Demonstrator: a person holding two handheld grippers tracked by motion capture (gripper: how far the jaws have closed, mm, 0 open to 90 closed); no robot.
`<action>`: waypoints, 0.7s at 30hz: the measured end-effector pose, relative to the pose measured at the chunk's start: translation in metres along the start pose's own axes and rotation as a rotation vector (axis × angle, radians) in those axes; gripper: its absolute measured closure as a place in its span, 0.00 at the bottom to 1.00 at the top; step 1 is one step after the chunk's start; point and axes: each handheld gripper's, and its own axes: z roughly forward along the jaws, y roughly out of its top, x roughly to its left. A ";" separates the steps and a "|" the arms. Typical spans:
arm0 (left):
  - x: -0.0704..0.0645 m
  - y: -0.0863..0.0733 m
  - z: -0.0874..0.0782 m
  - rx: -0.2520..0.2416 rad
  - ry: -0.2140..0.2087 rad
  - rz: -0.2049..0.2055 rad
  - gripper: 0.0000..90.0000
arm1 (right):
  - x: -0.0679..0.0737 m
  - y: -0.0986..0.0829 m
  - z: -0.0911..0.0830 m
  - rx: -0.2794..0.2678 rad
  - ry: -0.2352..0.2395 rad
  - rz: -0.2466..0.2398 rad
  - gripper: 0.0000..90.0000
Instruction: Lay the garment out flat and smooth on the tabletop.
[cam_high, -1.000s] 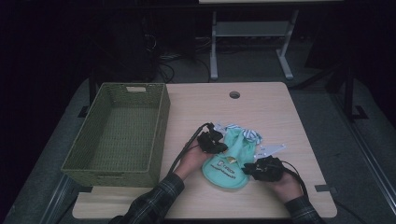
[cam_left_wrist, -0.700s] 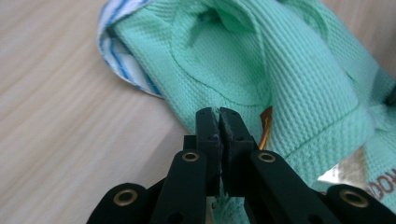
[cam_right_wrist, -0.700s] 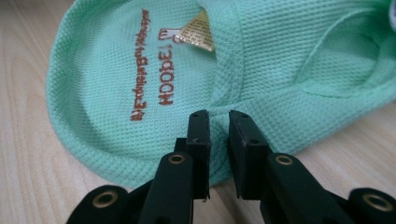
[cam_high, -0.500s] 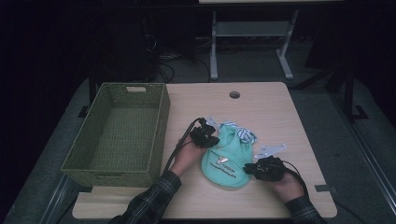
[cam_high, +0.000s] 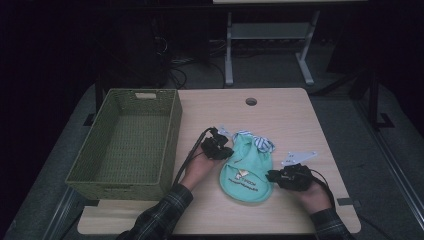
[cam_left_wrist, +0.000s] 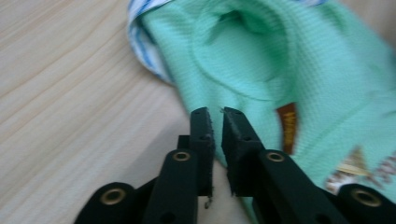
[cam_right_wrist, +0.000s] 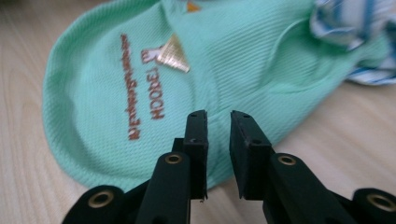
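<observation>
Mint-green bib (cam_high: 247, 169) lies flat between my grippers; left gripper (cam_high: 220, 150) at its upper left edge, right gripper (cam_high: 274, 176) at its lower right, both jaws slightly parted, gripping nothing.

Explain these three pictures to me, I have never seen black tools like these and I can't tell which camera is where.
A person sits at a wooden table and holds a hand tool with two black jaws in each hand. The high view looks down from above: the left gripper and the right gripper sit at either side of a small mint-green garment with a printed logo and a blue-striped edge. A woven green basket stands at the left. The other two pictures come from cameras riding on the tools, looking along their jaws. In the left gripper view the left gripper's jaws stand a narrow gap apart at the garment's edge. In the right gripper view the right gripper's jaws are a little wider apart. Neither clearly holds the cloth.
</observation>
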 end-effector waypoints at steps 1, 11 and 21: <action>-0.002 0.000 -0.001 0.010 -0.011 0.021 0.94 | -0.002 0.000 -0.001 -0.007 -0.005 0.003 0.89; -0.022 -0.015 -0.005 0.067 -0.051 0.063 0.97 | -0.012 0.000 0.013 0.059 -0.029 0.011 0.99; -0.044 -0.031 -0.015 0.088 -0.059 0.109 0.97 | -0.012 0.000 0.009 0.053 -0.015 0.018 0.99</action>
